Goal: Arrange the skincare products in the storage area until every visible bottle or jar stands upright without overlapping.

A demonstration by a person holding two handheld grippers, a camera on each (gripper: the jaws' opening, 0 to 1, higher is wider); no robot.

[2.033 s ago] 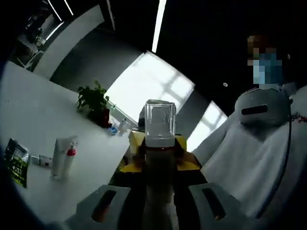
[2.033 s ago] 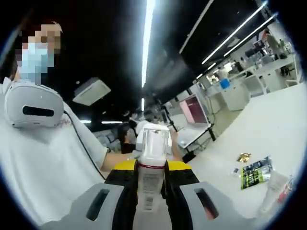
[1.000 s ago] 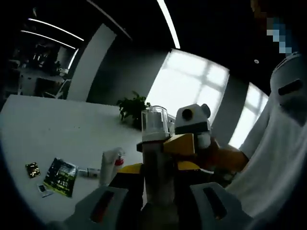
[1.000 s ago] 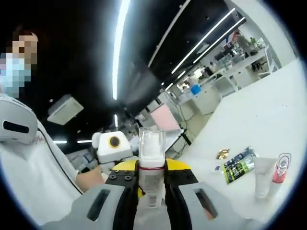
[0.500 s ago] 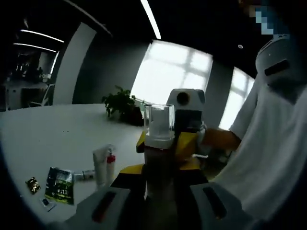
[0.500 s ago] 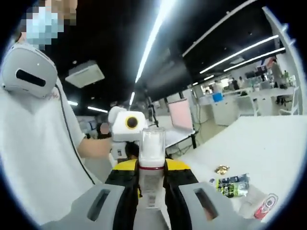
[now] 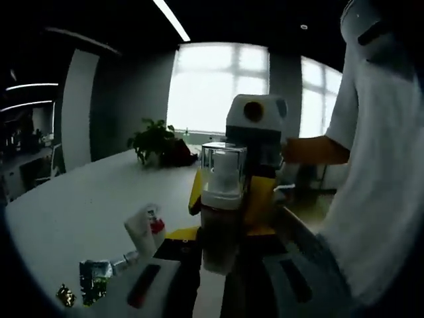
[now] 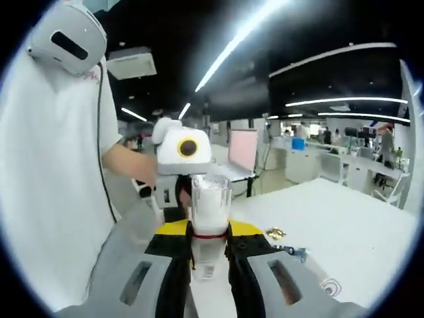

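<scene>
**Inspector:** Clear-capped bottle [image 7: 222, 199] sits between the jaws of the left gripper [image 7: 222, 285], cap pointing away from the camera. Confirm the grip?

**Assistant:** Confirmed. In the left gripper view the jaws are drawn in against the bottle's body and carry it above the white table [image 7: 79, 212]. The right gripper [image 7: 255, 142] enters from the far side, just behind the bottle.

**Inspector:** And the right gripper view?

**Assistant:** Same bottle [image 8: 210, 212], its clear cap and red collar visible. The right gripper [image 8: 209, 281] has its jaws pressed to the bottle's sides. The left gripper [image 8: 179, 151] shows just beyond the cap, held by the person's hand.

**Inspector:** Other items on the table?

**Assistant:** In the left gripper view, a white tube [image 7: 142, 225] with a red cap stands near the left, with a green sachet [image 7: 95, 273] and a small gold piece [image 7: 65, 295] nearer the camera. A potted plant [image 7: 154, 140] stands at the far edge, before the window. In the right gripper view, a gold piece [image 8: 274, 232] and a small blue-ended item [image 8: 291, 251] lie on the table [image 8: 344, 232] to the right.

**Inspector:** The person?

**Assistant:** White sleeve [image 8: 53, 165] at the left of the right gripper view.
</scene>
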